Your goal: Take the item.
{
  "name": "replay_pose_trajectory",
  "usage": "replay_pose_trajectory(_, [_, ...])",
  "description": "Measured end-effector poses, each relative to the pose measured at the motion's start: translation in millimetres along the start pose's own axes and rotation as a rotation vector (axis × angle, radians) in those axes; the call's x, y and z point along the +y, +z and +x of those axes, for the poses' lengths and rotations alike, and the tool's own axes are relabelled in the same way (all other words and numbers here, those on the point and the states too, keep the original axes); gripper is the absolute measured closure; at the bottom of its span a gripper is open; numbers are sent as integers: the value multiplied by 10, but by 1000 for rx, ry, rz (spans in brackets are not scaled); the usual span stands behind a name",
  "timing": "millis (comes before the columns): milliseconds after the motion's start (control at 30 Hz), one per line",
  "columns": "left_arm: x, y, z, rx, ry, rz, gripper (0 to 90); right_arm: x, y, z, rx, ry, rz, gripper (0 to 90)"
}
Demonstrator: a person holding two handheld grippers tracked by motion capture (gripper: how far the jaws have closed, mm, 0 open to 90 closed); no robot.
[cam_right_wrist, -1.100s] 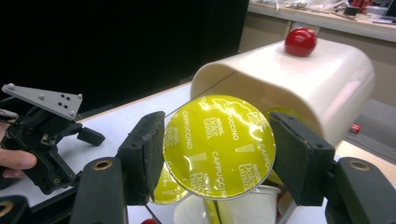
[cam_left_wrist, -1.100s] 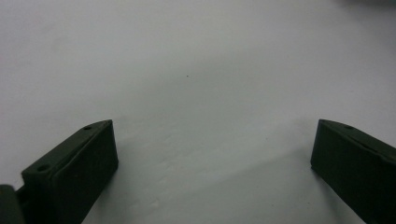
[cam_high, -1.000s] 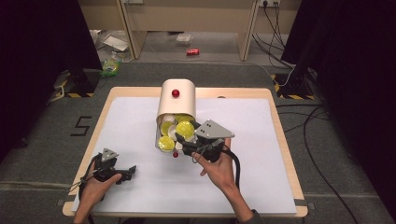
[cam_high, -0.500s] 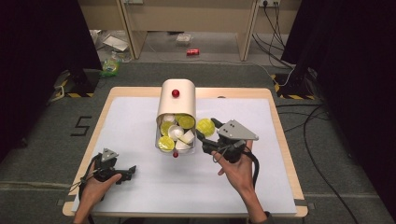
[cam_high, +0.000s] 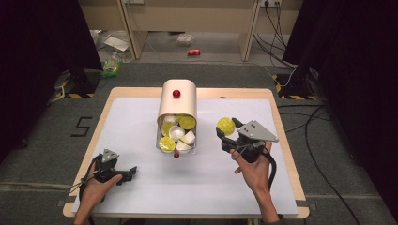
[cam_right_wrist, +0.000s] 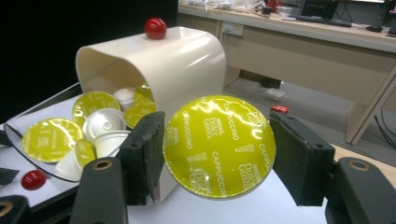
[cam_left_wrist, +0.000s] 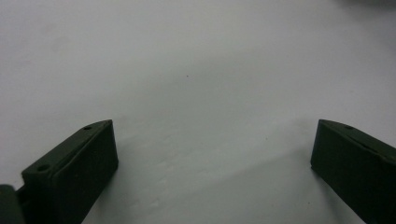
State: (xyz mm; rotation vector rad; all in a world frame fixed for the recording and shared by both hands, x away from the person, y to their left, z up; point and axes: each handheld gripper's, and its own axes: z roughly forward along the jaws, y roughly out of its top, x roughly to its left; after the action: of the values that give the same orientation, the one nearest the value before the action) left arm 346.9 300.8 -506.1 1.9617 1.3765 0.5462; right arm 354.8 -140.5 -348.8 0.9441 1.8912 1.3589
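A cream rounded capsule box (cam_high: 177,101) with a red knob (cam_high: 176,93) stands mid-table. Its drawer (cam_high: 159,132) is pulled out toward me and holds several yellow-lidded and white capsules. To the drawer's right, my right gripper (cam_high: 227,127) is shut on one yellow-lidded capsule (cam_high: 226,125). In the right gripper view that capsule (cam_right_wrist: 219,144) sits lid toward the camera, pinched at its sides between both jaws of the gripper (cam_right_wrist: 217,154). My left gripper (cam_high: 129,174) rests near the table's front left. It stands open (cam_left_wrist: 212,158) over bare white surface.
The white table cover (cam_high: 141,117) lies on a wooden table top (cam_high: 281,140). A small red knob (cam_high: 176,155) marks the drawer's front. Cables and black stands sit on the floor to the right and left of the table.
My right gripper has carried the yellow-lidded capsule out of the drawer and to the right. The left gripper has stayed where it was.
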Motion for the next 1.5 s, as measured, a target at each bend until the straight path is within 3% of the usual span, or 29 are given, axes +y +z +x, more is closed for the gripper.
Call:
replay_pose_trajectory(367, [0, 0, 0, 0, 0, 0, 0, -180, -89, -171, -50, 10, 39, 387])
replay_pose_trajectory(467, [-1, 0, 0, 0, 0, -1, 0, -311, -108, -286, -77, 42, 65, 387])
replay_pose_trajectory(800, [0, 1, -3, 1, -1, -1, 0, -605, -130, -562, -139, 75, 104, 387])
replay_pose_trajectory(1300, [-1, 1, -3, 1, 1, -1, 0, -1014, -116, -730, -181, 108, 199, 387])
replay_pose_trajectory(1500, [-1, 1, -4, 1, 1, -1, 0, -1088, -106, -766, -192, 118, 216, 387])
